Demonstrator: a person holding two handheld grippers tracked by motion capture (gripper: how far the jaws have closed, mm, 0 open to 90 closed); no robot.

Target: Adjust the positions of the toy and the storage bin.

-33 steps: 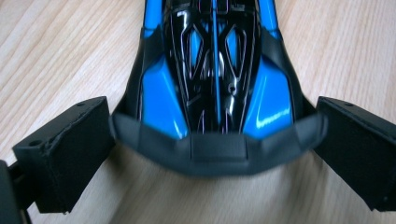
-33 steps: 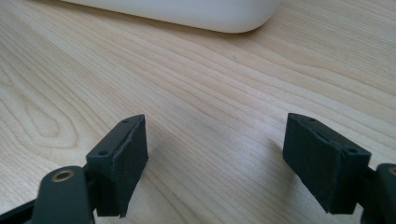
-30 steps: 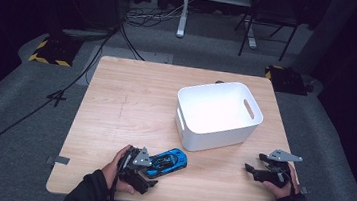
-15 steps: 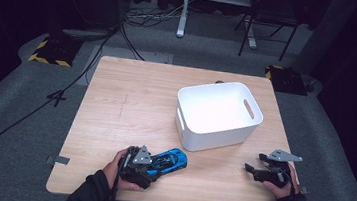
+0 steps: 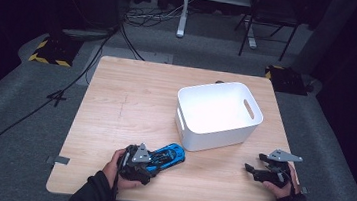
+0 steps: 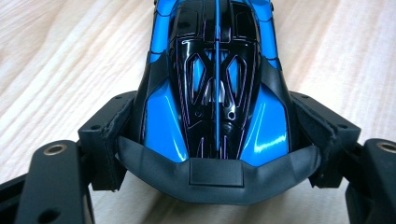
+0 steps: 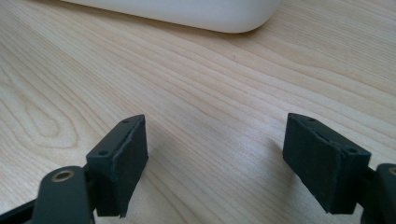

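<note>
At near table edge, left gripper [image 6: 212, 140] clamps glossy blue toy car [image 6: 215, 79].

Open tabletop [image 5: 131, 100] left of bin [image 5: 217, 114]

The blue and black toy car [image 5: 166, 155] stands on its wheels near the 6 o'clock edge, its nose pointing to 2 o'clock, toward the white bin [image 5: 217, 114].
</note>
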